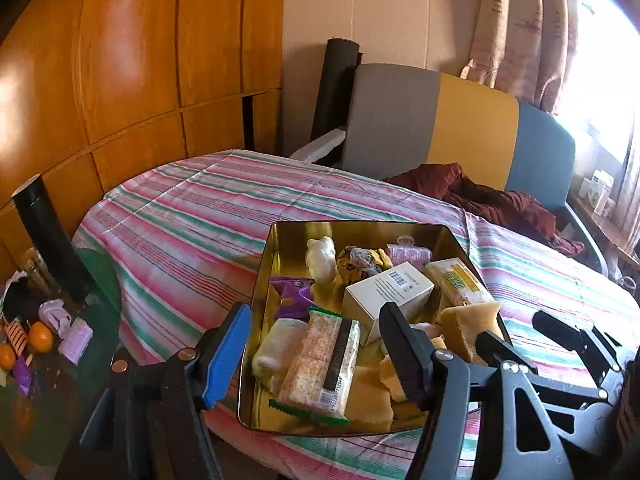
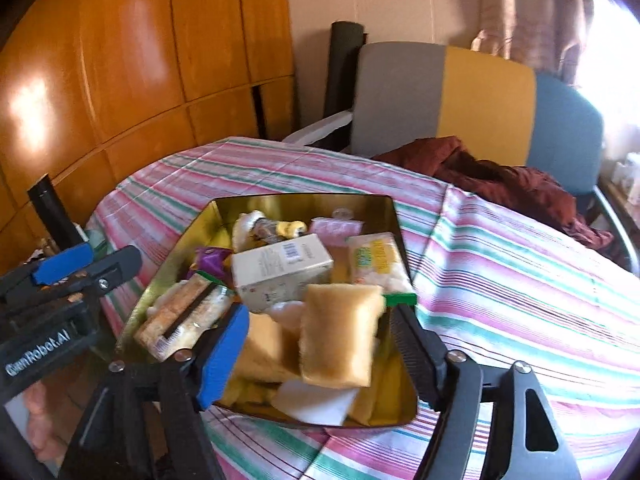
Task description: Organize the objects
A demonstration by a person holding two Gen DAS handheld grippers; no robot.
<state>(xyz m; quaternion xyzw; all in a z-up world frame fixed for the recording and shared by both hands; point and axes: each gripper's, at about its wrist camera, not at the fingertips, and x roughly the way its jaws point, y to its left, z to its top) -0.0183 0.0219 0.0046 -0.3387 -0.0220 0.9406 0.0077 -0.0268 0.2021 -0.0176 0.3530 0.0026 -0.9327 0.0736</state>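
Two grippers over a gold tin (image 1: pixel 280 248) on a striped cloth (image 1: pixel 192 208). Left gripper (image 1: pixel 316 354) wide open, empty, blue pad (image 1: pixel 226 354) outside the tin's left wall, black finger over the contents. Right gripper (image 2: pixel 320 354) spread open too; yellow sponge (image 2: pixel 340 334) seen between its fingers, blurred, touching neither pad as far as could be told, whether airborne or resting on the pile not clear.

Tin packed: white box (image 1: pixel 388 294) with barcode near the middle, cracker pack (image 1: pixel 324 364) with green ends front left, purple wrapper (image 1: pixel 294 296) left of the box, white figurine (image 1: pixel 322 258) at the back, yellow-labelled snack pack (image 1: pixel 458 282) right, pink roll (image 1: pixel 408 254) back right. More sponge pieces (image 1: pixel 372 396) along the front wall. White pad (image 2: pixel 316 402) in the near corner in the right view.

Left of the cloth, on a lower surface: black cylinder (image 1: pixel 48 236), oranges (image 1: pixel 40 338), small pink block (image 1: pixel 76 340). Behind: chair (image 1: pixel 432 120) in grey, yellow, blue, dark red garment (image 1: pixel 492 196) on its seat, wood panelling (image 1: pixel 132 60) beyond.
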